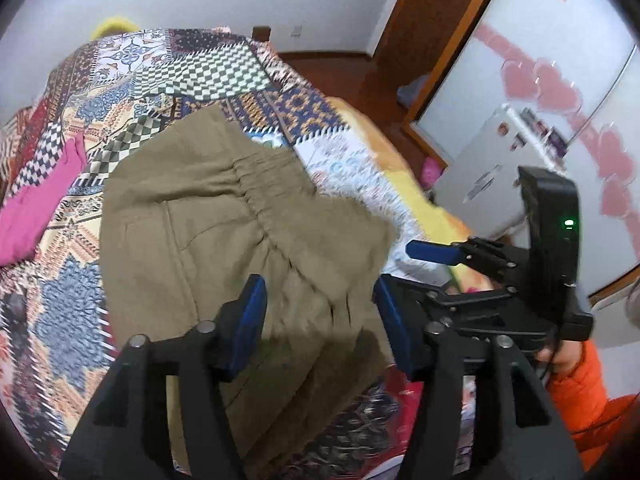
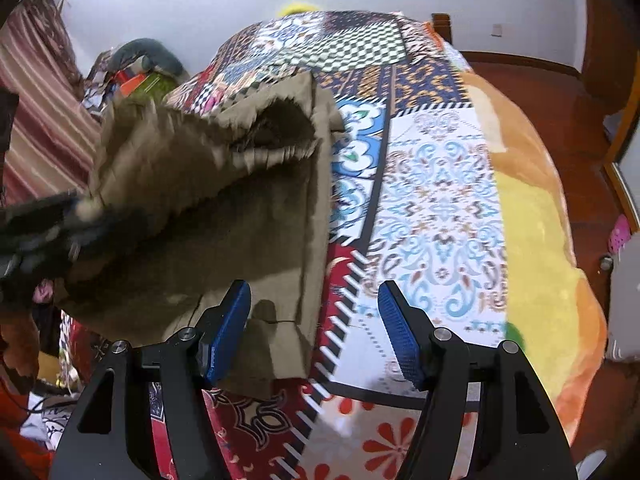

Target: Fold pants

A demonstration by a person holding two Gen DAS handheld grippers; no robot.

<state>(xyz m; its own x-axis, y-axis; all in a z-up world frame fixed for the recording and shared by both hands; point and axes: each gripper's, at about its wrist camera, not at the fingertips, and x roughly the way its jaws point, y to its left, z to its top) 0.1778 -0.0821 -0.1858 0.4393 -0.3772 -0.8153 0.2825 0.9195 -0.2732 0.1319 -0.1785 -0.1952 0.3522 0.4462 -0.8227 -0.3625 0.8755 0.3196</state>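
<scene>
Khaki pants (image 1: 208,216) lie on a patchwork bedspread (image 1: 168,72), with the gathered elastic waistband running across the middle. My left gripper (image 1: 322,320) hangs over the near part of the cloth, jaws apart, and no pad presses on it. One blue finger (image 1: 432,250) of my right gripper reaches in from the right, near the pants' right corner. In the right wrist view the pants (image 2: 224,208) fill the left side, with a fold of them raised and blurred. My right gripper (image 2: 314,312) is open over the pants' right edge and holds nothing. The blurred left gripper (image 2: 48,224) is at the far left.
A pink garment (image 1: 36,208) lies on the bed to the left of the pants. An orange and yellow blanket (image 2: 532,216) covers the bed's right side. A hand in an orange sleeve (image 1: 584,392) holds the right gripper. A wooden floor (image 1: 360,76), a mirrored door and a white cabinet (image 1: 492,168) stand on the right.
</scene>
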